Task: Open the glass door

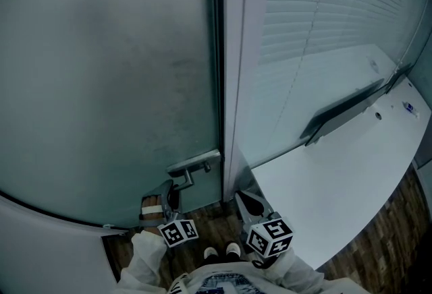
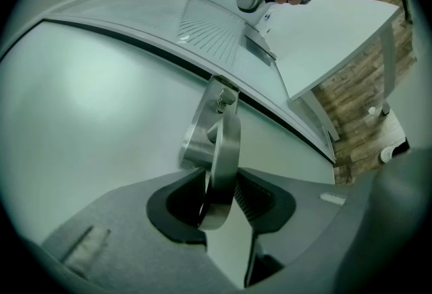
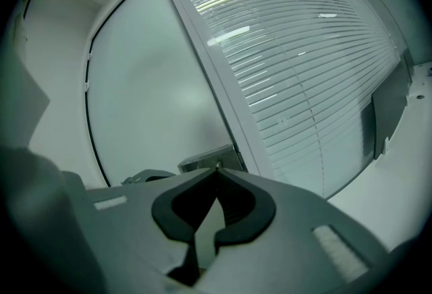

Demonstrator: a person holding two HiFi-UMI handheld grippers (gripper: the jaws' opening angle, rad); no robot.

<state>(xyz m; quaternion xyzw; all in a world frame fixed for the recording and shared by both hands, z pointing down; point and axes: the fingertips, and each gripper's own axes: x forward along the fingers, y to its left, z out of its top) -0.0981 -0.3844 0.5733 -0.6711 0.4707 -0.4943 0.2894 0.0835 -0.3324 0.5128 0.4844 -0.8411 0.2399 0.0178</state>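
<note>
The frosted glass door [image 1: 108, 83] stands shut against its pale frame [image 1: 233, 83]. Its metal lever handle [image 1: 196, 166] sits low on the door's right edge. In the left gripper view the handle [image 2: 223, 151] runs straight in between the jaws of my left gripper [image 2: 221, 195], and both pads lie against its sides. In the head view the left gripper [image 1: 172, 195] reaches up to the handle from below. My right gripper [image 1: 248, 203] hangs just right of the frame, holding nothing. In the right gripper view its tips [image 3: 216, 171] meet, with the handle plate [image 3: 206, 159] beyond them.
A glass wall with lowered blinds [image 1: 324, 16] runs to the right of the frame. A white curved table [image 1: 337, 178] stands close at the right over a wooden floor [image 1: 378, 245]. A white wall [image 1: 47, 252] borders the door at the lower left.
</note>
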